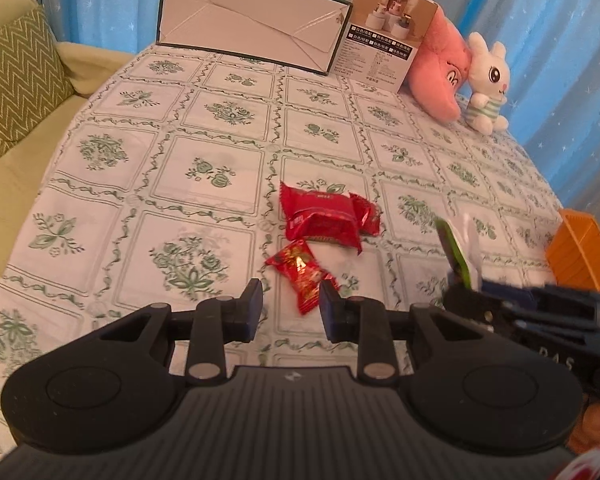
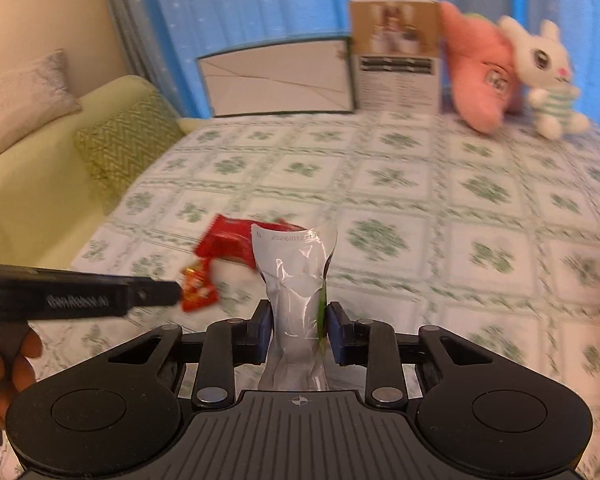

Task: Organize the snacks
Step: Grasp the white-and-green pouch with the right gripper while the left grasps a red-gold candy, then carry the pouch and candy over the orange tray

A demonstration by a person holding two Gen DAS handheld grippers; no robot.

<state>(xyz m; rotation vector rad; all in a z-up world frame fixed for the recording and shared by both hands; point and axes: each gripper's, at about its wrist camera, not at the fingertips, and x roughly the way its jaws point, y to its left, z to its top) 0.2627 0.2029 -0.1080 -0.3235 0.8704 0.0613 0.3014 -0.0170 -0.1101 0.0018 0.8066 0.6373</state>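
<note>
Right gripper (image 2: 298,330): clamped on a silver pouch (image 2: 296,280) at mid-length; the pads pinch the foil in.
Left gripper (image 1: 290,310): jaws narrow, nothing pressed; a small red candy (image 1: 300,274) lies between the tips on the tablecloth (image 1: 204,128).
Pouch: held clear of the cloth, long axis upright along the fingers, date-stamped seal end pointing up and away.
Handling: carry slowly with a firm grip toward the orange bin (image 1: 580,256), probably its home; foil slips.
Red packets (image 1: 324,218): lying mid-table.
</note>
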